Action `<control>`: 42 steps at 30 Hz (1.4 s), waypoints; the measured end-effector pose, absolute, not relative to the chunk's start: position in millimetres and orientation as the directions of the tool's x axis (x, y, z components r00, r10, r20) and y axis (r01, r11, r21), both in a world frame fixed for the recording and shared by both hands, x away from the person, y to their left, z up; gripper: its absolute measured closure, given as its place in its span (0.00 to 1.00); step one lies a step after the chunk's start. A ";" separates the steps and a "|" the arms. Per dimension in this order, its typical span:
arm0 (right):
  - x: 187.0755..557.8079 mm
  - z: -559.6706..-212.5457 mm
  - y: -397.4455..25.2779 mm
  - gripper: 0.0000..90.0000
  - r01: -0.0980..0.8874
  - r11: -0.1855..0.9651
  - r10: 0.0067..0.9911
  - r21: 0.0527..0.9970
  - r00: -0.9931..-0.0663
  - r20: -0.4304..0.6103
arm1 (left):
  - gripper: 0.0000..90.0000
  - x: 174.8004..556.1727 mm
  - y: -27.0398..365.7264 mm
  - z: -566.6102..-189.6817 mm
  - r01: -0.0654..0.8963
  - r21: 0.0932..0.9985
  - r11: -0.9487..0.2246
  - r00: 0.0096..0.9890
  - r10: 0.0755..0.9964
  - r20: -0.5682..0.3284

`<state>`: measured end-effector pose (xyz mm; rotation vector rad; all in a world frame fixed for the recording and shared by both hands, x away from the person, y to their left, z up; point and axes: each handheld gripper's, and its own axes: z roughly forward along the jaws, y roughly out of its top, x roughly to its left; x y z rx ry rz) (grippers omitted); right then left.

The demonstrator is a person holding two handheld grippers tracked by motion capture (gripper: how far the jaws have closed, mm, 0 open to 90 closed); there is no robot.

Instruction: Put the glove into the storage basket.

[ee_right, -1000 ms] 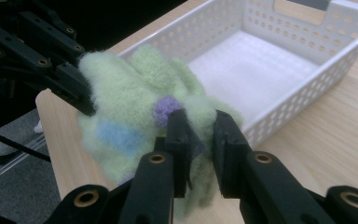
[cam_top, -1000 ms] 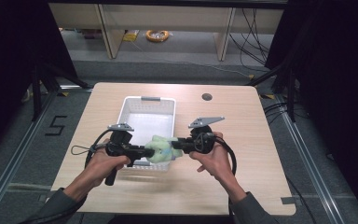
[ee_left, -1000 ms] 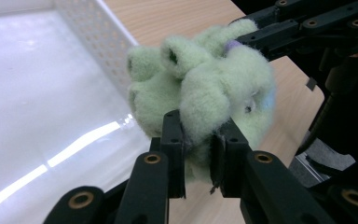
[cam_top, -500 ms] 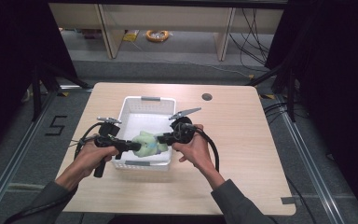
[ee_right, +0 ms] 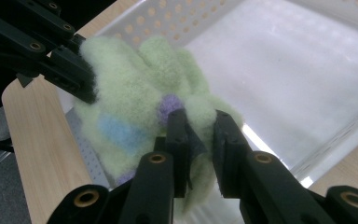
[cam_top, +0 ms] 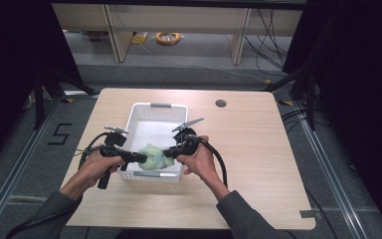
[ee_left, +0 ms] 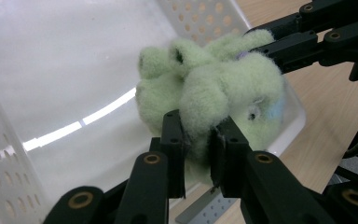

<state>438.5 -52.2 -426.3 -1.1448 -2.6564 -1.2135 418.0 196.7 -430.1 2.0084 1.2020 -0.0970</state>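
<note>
Bright overhead light; dark surroundings; glare streaks on basket (ee_left: 74,126); soft focus.

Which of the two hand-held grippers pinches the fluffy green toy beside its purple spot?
The right gripper: it holds the fluffy green plush toy beside the purple spot.

The tongs' black jaws hide part of the green plush toy (ee_left: 214,93).

a light wooden bench (cam_top: 258,164) stands on a grey floor (cam_top: 189,72), with a round dark grommet hole (cam_top: 221,103) well beyond the jaws and to their right. metal rails (cam_top: 328,164) run along the floor either side. a "5" mark (cam_top: 59,133) sits left. beyond, pale shelving (cam_top: 179,22), a coiled orange cable (cam_top: 167,37), dark surroundings.
</note>
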 end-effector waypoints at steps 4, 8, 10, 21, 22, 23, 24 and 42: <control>440.2 -432.4 -49.4 0.88 0.629 0.445 0.622 0.637 -0.729 0.285 | 0.85 419.7 195.5 -431.9 0.779 0.572 -0.256 0.545 0.728 -0.417; 441.6 -436.3 -49.2 0.87 0.638 0.458 0.626 0.619 -0.726 0.285 | 0.84 424.3 195.3 -435.2 0.784 0.558 -0.273 0.547 0.729 -0.411; 441.1 -440.8 -47.7 0.87 0.642 0.460 0.633 0.613 -0.722 0.281 | 0.84 426.5 195.1 -436.6 0.788 0.546 -0.286 0.547 0.732 -0.405; 444.0 -450.4 -42.9 0.87 0.669 0.468 0.665 0.578 -0.697 0.269 | 0.82 430.3 189.9 -443.5 0.785 0.515 -0.344 0.564 0.743 -0.362; 443.8 -450.3 -42.4 0.87 0.677 0.468 0.675 0.568 -0.689 0.265 | 0.82 430.5 190.2 -443.5 0.773 0.513 -0.373 0.582 0.739 -0.340; 444.4 -451.2 -41.8 0.87 0.672 0.474 0.672 0.569 -0.694 0.259 | 0.82 430.5 190.2 -443.5 0.773 0.513 -0.373 0.582 0.739 -0.340; 445.0 -452.3 -41.1 0.87 0.667 0.483 0.666 0.567 -0.701 0.257 | 0.82 429.9 189.4 -444.0 0.774 0.511 -0.373 0.579 0.742 -0.336; 443.9 -453.2 -31.1 0.79 0.630 0.559 0.674 0.540 -0.724 0.148 | 0.66 432.9 190.2 -441.3 0.751 0.529 -0.395 0.588 0.764 -0.264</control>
